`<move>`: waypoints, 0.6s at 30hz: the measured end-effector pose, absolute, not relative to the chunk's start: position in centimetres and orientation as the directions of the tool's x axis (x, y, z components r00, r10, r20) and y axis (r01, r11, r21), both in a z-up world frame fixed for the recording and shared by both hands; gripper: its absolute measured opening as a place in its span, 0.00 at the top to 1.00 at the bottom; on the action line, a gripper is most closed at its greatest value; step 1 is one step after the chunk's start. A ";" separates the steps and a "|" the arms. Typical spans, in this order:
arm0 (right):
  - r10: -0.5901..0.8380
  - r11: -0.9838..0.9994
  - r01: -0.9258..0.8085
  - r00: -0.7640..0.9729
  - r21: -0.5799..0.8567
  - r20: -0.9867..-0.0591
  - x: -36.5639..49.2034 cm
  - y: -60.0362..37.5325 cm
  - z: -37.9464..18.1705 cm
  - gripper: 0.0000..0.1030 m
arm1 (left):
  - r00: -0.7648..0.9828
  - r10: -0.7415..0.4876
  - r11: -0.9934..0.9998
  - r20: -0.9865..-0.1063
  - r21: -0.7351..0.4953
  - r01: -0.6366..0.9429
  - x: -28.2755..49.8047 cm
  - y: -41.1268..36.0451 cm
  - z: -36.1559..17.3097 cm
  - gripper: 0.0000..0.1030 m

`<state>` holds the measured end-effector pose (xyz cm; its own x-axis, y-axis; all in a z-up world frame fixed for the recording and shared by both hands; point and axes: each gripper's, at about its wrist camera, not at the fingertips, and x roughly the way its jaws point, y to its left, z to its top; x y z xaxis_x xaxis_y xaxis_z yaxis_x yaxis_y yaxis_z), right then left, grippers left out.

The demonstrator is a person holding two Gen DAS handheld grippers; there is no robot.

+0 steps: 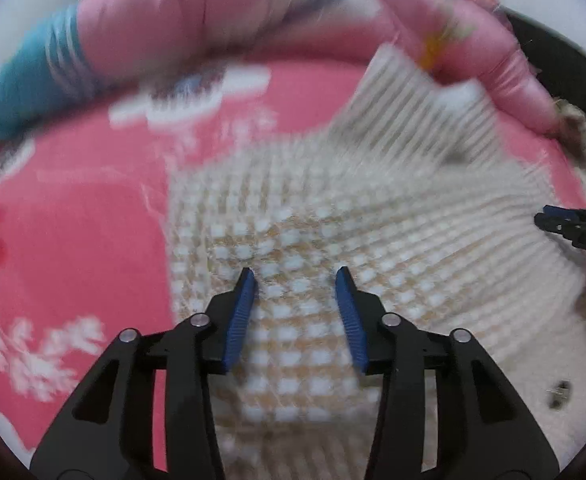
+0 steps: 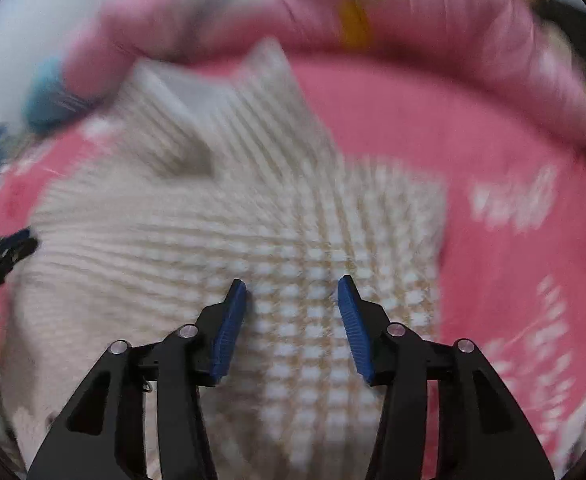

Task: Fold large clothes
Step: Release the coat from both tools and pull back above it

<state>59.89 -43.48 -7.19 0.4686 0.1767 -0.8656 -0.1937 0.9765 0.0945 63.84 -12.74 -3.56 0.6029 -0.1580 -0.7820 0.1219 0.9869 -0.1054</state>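
We see a big cream and tan knitted sweater with a pattern of small white squares, lying spread out on a pink bed sheet with white flowers. The pictures are blurry, so small things are hard to make out.

Our left tongs sit over the checked part of the sweater, near its left edge. Their blue pads stand apart, about half open, and nothing is between them. The sweater shows through the gap, and we cannot tell if the tips touch it.

Our right tongs sit over the checked part too, near the sweater's right edge. Their blue pads are also about half open, with nothing between them.

Each pair of tongs shows at the side of the other's picture, over the plain cream middle of the sweater.

At the far edge of the bed lies a long rolled pink quilt with a blue striped end. A ribbed part of the sweater reaches up to it and touches it.

There is bare pink sheet left of the sweater and right of it. That is open room on both sides.
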 end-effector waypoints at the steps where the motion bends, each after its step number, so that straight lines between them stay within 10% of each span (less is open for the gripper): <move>1: 0.181 0.976 -0.197 0.485 0.096 -0.856 60.4 -43.5 -7.9 0.44 | 0.635 -0.160 0.987 -0.756 -0.110 0.118 63.7 -12.6 -3.6 0.57; 18: 0.139 0.949 -0.314 0.482 -0.022 -0.865 54.3 -35.5 -6.1 0.28 | 0.624 -0.162 0.979 -0.764 -0.042 0.202 56.9 -15.3 -2.1 0.46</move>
<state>54.34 -35.47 -6.12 0.4816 0.1390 -0.8653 -0.3137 0.9493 -0.0221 56.86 -15.27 -2.15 0.6244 -0.1618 -0.7642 0.2017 0.9785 -0.0424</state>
